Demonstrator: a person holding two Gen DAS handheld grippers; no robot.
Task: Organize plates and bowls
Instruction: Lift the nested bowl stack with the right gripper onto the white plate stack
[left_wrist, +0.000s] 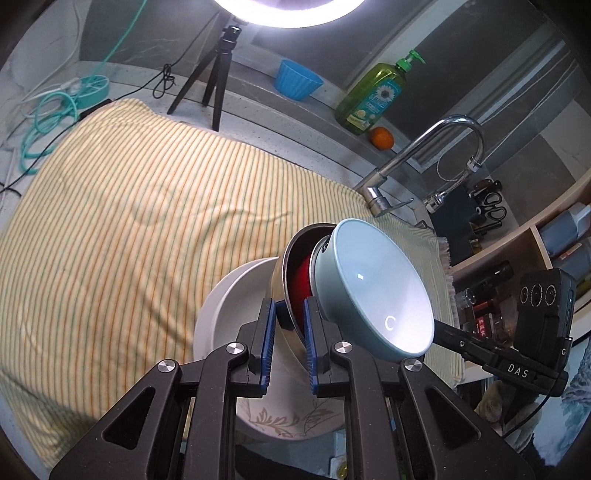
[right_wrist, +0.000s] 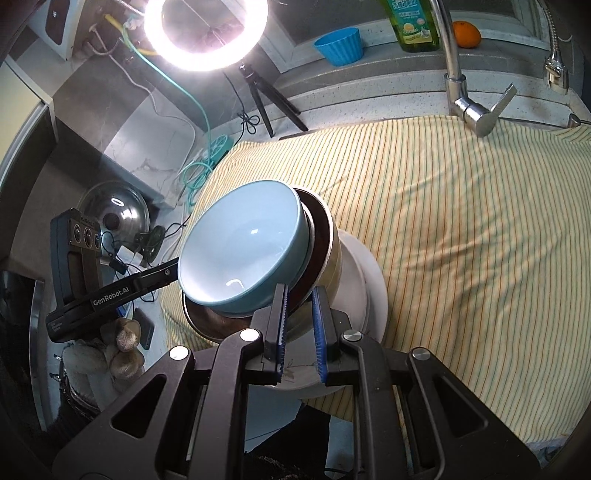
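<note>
striped cloth (left_wrist: 147, 221) | pale blue bowl (left_wrist: 373, 280) nested in steel bowl (left_wrist: 291, 258) | both tools clamp steel rim

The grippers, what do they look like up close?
The left gripper and the right gripper are both black, with triangle-shaped holes, round silver bolts and two fingers lined with ridged blue pads. Seen from the side, one reads "GenRobot.AI", the other "DAS", each carrying a dark camera box.

Striped cloth (left_wrist: 147, 221) open, faucet (left_wrist: 424, 155) and tripod (left_wrist: 214, 85) behind
</note>
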